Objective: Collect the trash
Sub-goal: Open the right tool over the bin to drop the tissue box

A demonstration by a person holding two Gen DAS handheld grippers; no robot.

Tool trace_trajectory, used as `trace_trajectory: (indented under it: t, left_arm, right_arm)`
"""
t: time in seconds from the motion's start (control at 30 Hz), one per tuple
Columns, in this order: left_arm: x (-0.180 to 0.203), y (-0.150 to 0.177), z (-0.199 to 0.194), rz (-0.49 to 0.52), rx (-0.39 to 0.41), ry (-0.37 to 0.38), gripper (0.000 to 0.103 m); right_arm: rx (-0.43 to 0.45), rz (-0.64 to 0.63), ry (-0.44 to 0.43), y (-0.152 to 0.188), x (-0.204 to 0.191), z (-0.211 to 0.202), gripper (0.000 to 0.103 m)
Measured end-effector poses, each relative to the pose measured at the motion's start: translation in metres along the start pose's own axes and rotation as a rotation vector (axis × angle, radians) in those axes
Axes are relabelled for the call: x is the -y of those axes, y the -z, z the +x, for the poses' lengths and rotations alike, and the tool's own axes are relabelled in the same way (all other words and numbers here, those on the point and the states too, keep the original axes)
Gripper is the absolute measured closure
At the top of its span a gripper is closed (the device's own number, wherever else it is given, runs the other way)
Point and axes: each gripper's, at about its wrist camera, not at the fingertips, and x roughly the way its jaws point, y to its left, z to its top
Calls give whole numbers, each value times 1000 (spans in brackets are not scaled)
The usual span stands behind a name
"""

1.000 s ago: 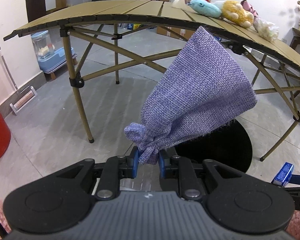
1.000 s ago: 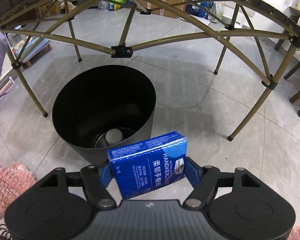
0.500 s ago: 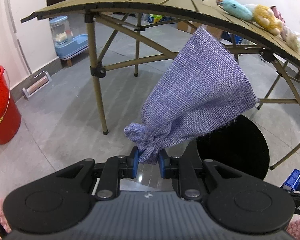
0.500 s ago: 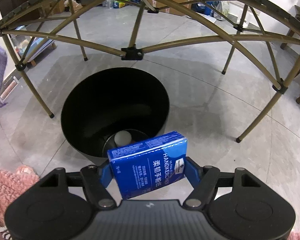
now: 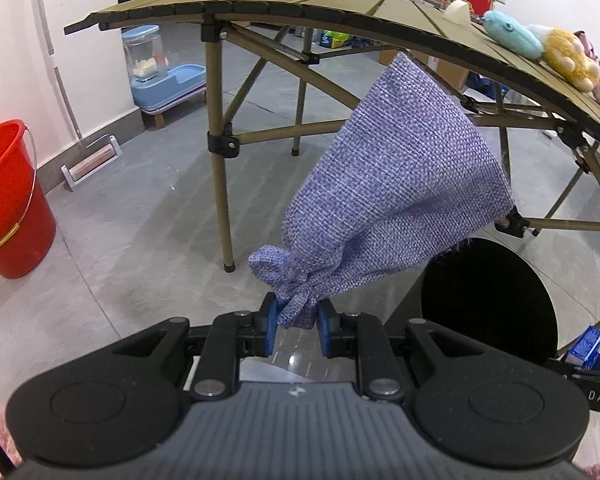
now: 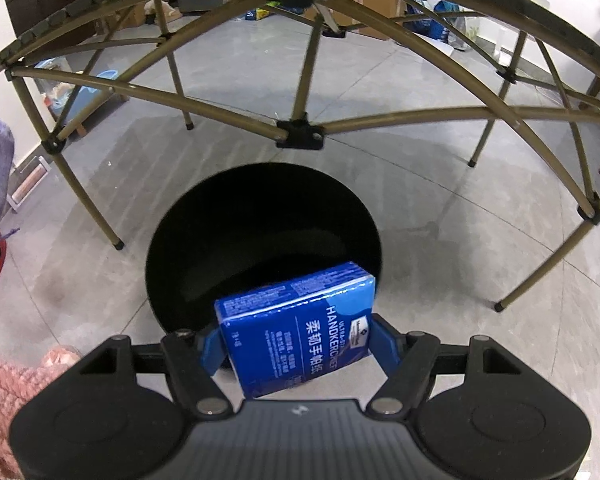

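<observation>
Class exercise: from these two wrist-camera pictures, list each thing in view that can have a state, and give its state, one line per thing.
left gripper: shut on the purple cloth pouch, gripped at its tied neck.
right gripper: shut on the blue tissue pack, held over the bin's near rim.
black bin: upright, open-topped, contents too dark to tell.
red bucket: upright on the floor.
folding table: unfolded, standing, soft toys on top.

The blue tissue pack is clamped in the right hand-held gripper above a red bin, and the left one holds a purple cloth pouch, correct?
Not quite: the bin under the blue tissue pack is black, as the right wrist view shows. The red thing is a bucket off by the wall. The right hand-held gripper does clamp the pack, and the left hand-held gripper holds the purple cloth pouch.
</observation>
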Motion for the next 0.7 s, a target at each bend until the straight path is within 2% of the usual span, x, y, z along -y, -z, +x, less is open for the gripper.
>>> trace_trajectory:
  t: [0.7]
  left_arm:
    - [-14, -16, 12, -61, 8, -61, 83]
  right_arm:
    - [-16, 26, -36, -45, -35, 40, 32]
